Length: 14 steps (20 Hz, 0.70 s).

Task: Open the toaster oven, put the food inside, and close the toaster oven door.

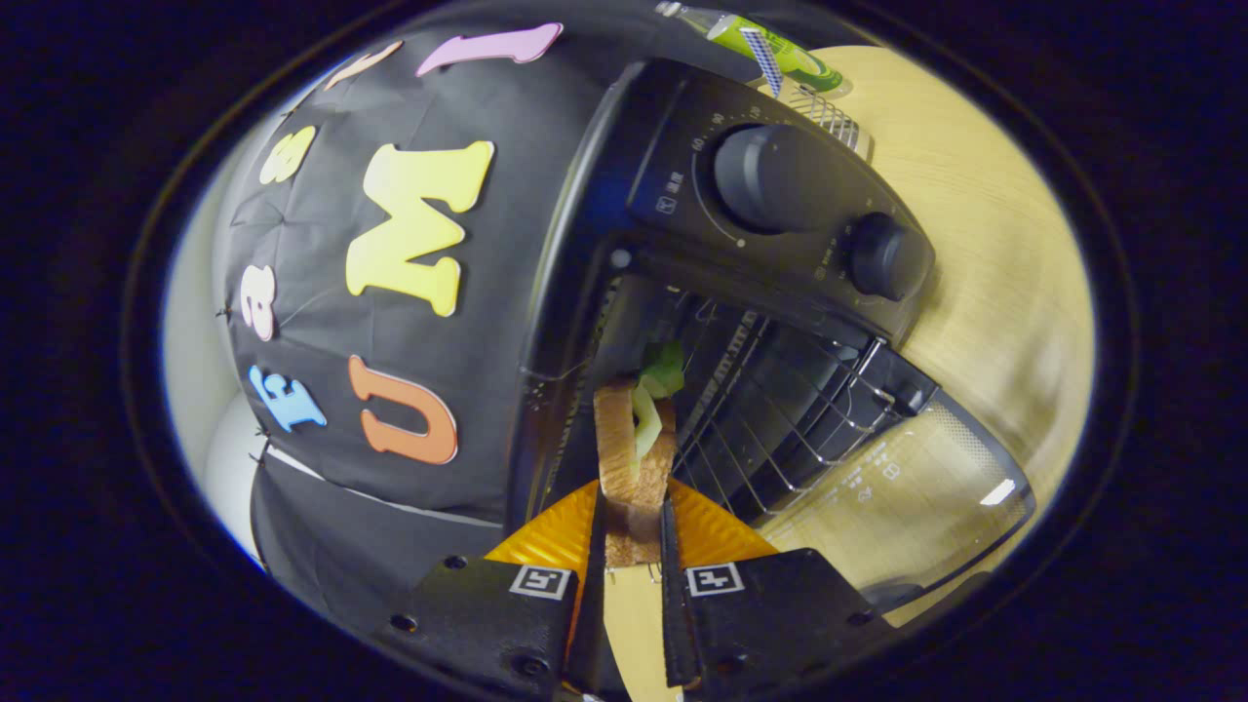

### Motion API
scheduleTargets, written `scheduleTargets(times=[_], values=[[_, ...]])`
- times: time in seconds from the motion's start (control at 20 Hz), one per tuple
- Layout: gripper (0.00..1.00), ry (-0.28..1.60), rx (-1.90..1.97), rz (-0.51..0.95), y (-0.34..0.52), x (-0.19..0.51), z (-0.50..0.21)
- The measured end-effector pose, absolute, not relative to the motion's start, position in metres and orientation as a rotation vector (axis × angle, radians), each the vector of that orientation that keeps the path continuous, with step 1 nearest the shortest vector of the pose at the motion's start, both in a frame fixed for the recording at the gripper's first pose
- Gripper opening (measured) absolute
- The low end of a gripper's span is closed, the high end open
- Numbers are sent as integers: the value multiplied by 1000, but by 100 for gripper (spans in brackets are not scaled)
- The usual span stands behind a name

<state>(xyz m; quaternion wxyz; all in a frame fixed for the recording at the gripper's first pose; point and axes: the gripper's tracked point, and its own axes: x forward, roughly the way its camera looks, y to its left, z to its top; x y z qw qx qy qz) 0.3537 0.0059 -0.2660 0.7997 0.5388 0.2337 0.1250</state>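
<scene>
You are pinching the sandwich (634, 458) between both fingers of the tool (632, 531), at the toaster oven (741, 253) mouth; door (907, 497) is lying open; placing and closing are remaining

A: Where does the sandwich (634, 458) sit relative to the toaster oven (741, 292)?
B: At the oven's open mouth, clamped between the two fingers of the gripper (632, 531), just before the wire rack (780, 409) inside the oven.
A: And the door (907, 487)?
B: Swung down from the oven, over the table (985, 273). The two knobs (780, 175) sit beside the cavity; a bottle (770, 44) lies on the table behind the oven.
</scene>
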Motion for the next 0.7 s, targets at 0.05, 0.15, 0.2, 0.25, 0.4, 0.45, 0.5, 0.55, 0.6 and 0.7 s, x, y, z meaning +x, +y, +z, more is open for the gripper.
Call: scheduleTargets(times=[0.05,0.15,0.2,0.25,0.4,0.45,0.5,0.55,0.6,0.7], values=[[30,498,1171,264,8,357,-268],[30,475,1192,244,9,364,-275],[30,473,1201,232,10,367,-278],[30,477,1205,222,11,367,-281],[37,489,1164,152,7,364,-290],[48,492,1145,146,9,364,-289],[58,495,1127,155,11,361,-286],[68,519,1083,161,14,354,-282],[79,543,1038,153,14,349,-280],[91,578,976,128,15,347,-278]])
